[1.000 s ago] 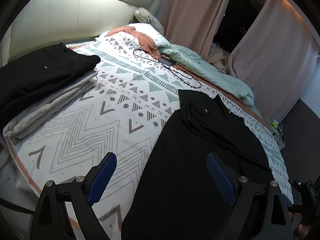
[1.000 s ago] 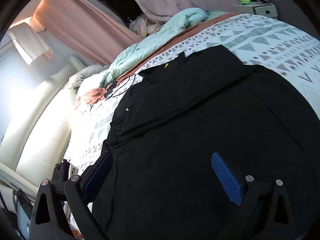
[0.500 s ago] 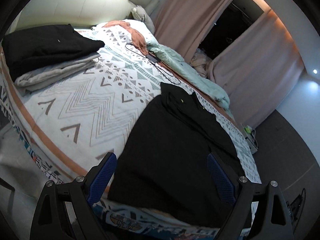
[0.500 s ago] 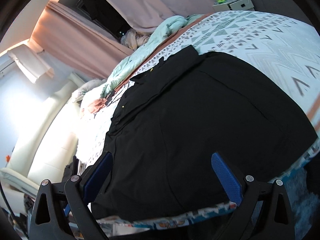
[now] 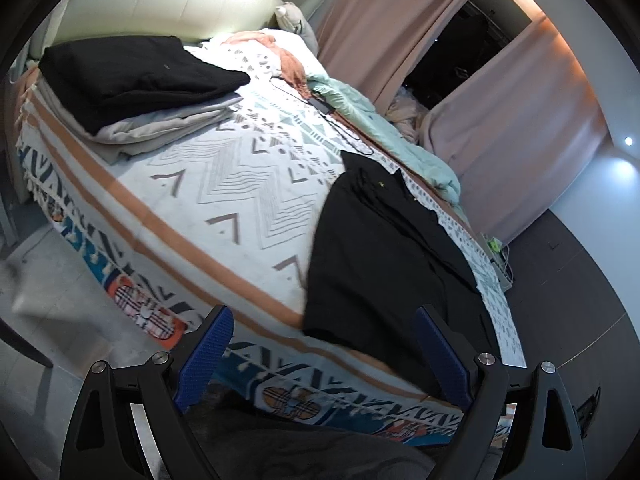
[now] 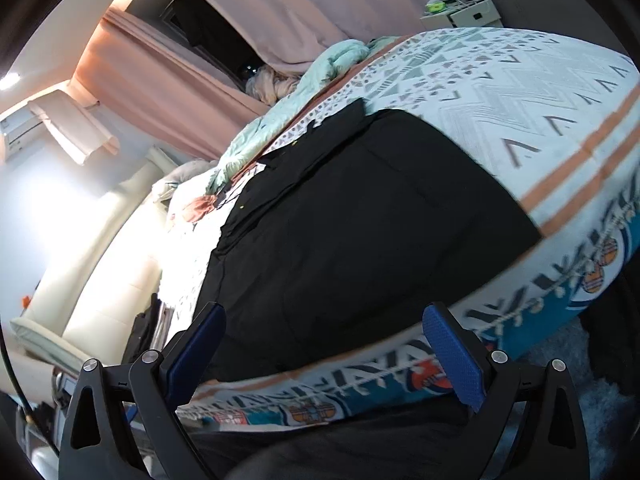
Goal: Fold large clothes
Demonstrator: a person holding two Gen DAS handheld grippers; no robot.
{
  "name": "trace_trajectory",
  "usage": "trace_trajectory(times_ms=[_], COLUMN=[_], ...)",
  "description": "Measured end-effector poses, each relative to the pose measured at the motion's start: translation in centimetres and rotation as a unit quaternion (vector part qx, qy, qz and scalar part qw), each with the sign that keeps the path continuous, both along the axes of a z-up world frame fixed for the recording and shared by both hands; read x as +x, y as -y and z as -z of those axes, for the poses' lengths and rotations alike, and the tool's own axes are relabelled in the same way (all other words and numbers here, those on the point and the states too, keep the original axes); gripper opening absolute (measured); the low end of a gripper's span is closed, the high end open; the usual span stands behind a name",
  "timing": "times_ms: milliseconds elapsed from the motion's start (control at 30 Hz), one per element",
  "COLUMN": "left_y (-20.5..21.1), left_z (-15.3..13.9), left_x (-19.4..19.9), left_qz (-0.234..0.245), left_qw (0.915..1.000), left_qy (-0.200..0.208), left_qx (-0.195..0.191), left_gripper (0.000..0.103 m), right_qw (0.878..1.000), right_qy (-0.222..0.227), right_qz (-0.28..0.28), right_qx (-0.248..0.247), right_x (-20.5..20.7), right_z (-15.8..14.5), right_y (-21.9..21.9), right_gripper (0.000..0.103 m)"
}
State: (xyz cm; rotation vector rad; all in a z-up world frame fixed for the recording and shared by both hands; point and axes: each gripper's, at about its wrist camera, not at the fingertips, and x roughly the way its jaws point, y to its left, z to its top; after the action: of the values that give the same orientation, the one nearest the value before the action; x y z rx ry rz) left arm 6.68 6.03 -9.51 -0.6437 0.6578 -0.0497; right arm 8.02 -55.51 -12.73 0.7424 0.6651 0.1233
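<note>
Your left wrist view looks from beyond the bed (image 5: 224,184) edge, down across it toward the headboard and curtains. Your right wrist view stands at the same edge but closer and tilted. Both views share the black garment (image 5: 380,264) (image 6: 360,232).

- The bed (image 5: 224,216) carried my black garment (image 5: 384,264) spread near its right edge.
- Far left lay folded clothes (image 5: 136,80); a cable (image 5: 340,128) beyond.
</note>
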Motion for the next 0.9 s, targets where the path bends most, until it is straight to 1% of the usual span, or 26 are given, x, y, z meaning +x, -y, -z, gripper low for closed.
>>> trace_trajectory(times_ms=[67,167,300,333,367,400,467,533,600,700,800,867,900], left_y=[-0.9,-1.7,-1.8,-1.7,-1.5,-1.2,-0.6,0.1,0.7,1.5,2.0,2.2,2.4], left_z=[0.6,1.6,3.0,3.4,3.9,4.3,5.1,6.0,6.8,7.5,8.0,8.3,8.5], left_x=[0.0,0.4,1.9,2.5,3.2,3.8,5.0,5.9,6.6,7.2,7.6,7.9,8.0], left_qz=[0.000,0.011,0.023,0.026,0.031,0.036,0.049,0.060,0.073,0.089,0.094,0.096,0.098], left_qw=[1.0000,0.9997,0.9992,0.9989,0.9983,0.9978,0.9967,0.9950,0.9927,0.9902,0.9883,0.9869,0.9861], left_qy=[-0.001,-0.009,-0.019,-0.023,-0.028,-0.034,-0.042,-0.052,-0.063,-0.069,-0.075,-0.078,-0.080], left_qx=[-0.008,-0.018,-0.027,-0.033,-0.040,-0.044,-0.050,-0.061,-0.072,-0.082,-0.094,-0.103,-0.108], left_gripper=[0.092,0.088,0.086,0.083,0.082,0.078,0.073,0.063,0.061,0.061,0.060,0.058,0.054], right_qw=[1.000,1.000,0.999,0.998,0.997,0.996,0.994,0.992,0.992,0.990,0.989,0.988,0.988], right_qy=[-0.002,-0.008,-0.013,-0.016,-0.021,-0.029,-0.038,-0.044,-0.050,-0.046,-0.034,-0.028,-0.025], right_qz=[0.004,0.018,0.038,0.047,0.057,0.067,0.080,0.085,0.088,0.093,0.091,0.090,0.089], right_qx=[0.002,0.014,0.030,0.034,0.041,0.053,0.070,0.078,0.081,0.095,0.110,0.119,0.124], right_x=[-0.5,-0.6,-0.2,0.1,0.4,0.8,1.3,1.9,2.1,2.5,2.9,3.2,3.3], right_z=[0.8,2.3,4.0,4.4,5.0,5.7,6.8,7.8,8.7,9.9,10.6,11.0,11.1], right_y=[1.0,2.7,4.9,5.5,6.2,7.0,8.0,8.6,9.0,9.5,9.8,10.1,10.1], right_gripper=[0.099,0.099,0.097,0.095,0.090,0.086,0.085,0.080,0.077,0.077,0.077,0.076,0.075])
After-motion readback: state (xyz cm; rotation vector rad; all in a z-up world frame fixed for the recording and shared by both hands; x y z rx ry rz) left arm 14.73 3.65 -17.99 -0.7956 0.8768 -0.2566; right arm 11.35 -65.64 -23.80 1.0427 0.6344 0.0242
